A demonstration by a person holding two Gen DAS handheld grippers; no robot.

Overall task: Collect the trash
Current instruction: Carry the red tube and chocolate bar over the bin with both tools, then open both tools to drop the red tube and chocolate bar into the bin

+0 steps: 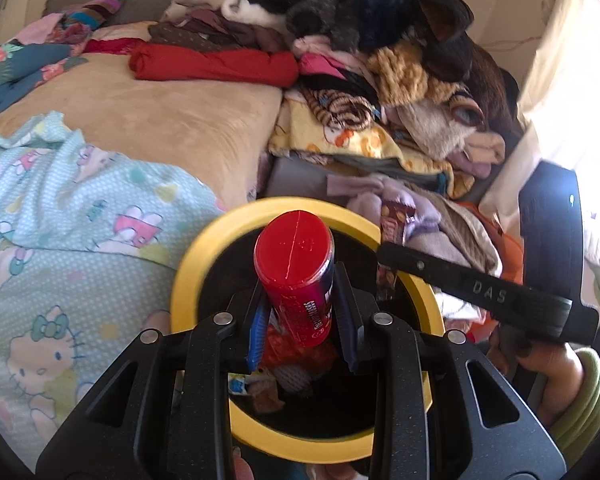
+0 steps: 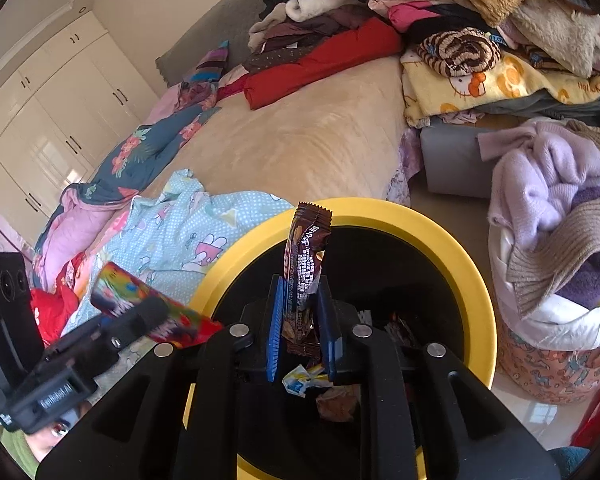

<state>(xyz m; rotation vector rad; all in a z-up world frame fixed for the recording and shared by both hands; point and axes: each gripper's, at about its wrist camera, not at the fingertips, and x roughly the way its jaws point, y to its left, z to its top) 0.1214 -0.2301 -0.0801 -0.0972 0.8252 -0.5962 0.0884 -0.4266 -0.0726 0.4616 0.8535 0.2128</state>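
Beside the bed, my two claws hang over the yellow-rimmed bin. My left claw clamps a red tube, long axis pointing forward over the opening; my right claw pinches a brown wrapper upright, directly above the bin.

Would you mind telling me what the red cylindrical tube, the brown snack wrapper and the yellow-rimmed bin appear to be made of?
Red cylindrical tube: probably glossy plastic, judging by the seam line moulded across its cap. Brown snack wrapper: thin printed film, crimped at its top edge. Yellow-rimmed bin: seemingly matte moulded plastic, smooth and rigid, with a dark liner or interior.
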